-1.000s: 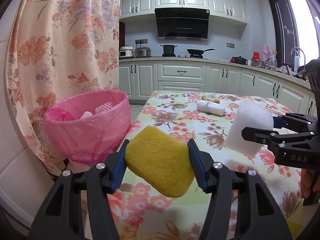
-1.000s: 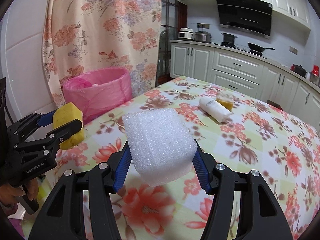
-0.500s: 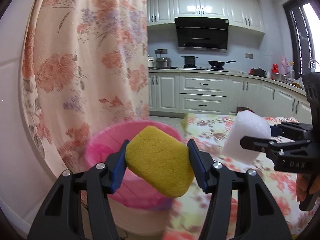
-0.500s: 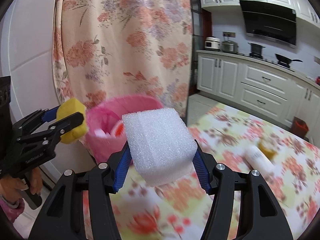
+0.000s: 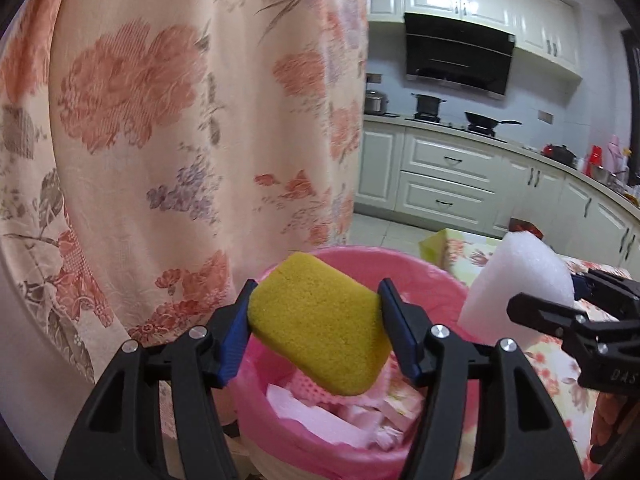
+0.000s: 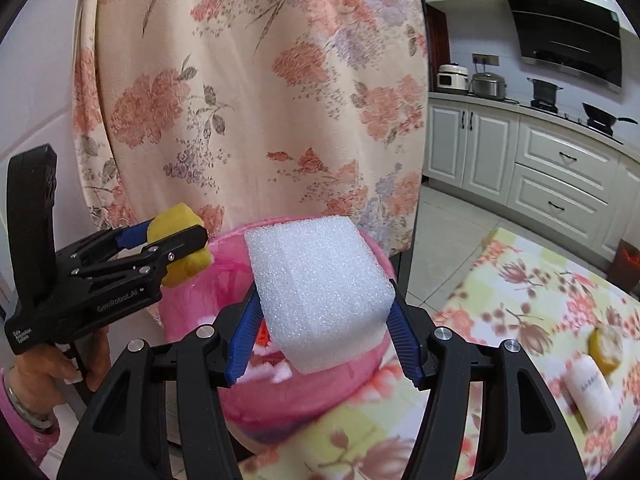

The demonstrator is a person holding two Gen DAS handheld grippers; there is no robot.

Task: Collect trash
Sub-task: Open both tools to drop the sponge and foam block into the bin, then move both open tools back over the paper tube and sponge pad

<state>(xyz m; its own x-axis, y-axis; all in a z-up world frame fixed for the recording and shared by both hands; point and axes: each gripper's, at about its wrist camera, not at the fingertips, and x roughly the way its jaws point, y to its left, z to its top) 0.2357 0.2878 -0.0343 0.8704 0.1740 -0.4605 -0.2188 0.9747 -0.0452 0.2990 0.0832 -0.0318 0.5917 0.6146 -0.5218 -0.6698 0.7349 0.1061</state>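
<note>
A: How is the left gripper (image 5: 314, 330) sitting?

B: It is reaching forward over the pink-lined trash bin (image 5: 432, 280), its blue pads clamping a yellow sponge (image 5: 320, 322) from both sides. The sponge is hanging tilted above the bin's opening, touching nothing below it.

A: And the right gripper (image 6: 324, 322)?

B: It is squeezing a white foam block (image 6: 316, 288) between its pads, holding it over the near rim of the same bin. In the right wrist view the left gripper is showing at the left, with the person's hand (image 6: 56, 372) wrapping its handle.

A: What is lying around them?

B: Pale crumpled scraps (image 5: 340, 420) are filling the bin's bottom. A floral curtain (image 5: 180, 120) is hanging just behind the bin. The worktop with the flowered cloth (image 6: 520, 300) is standing beside the bin, carrying a white tube (image 6: 590, 394) and a yellowish item (image 6: 606, 346), blurred, touching it.

A: Anything blocking the drop?

B: Each held piece is hiding part of the opening from its own camera.
</note>
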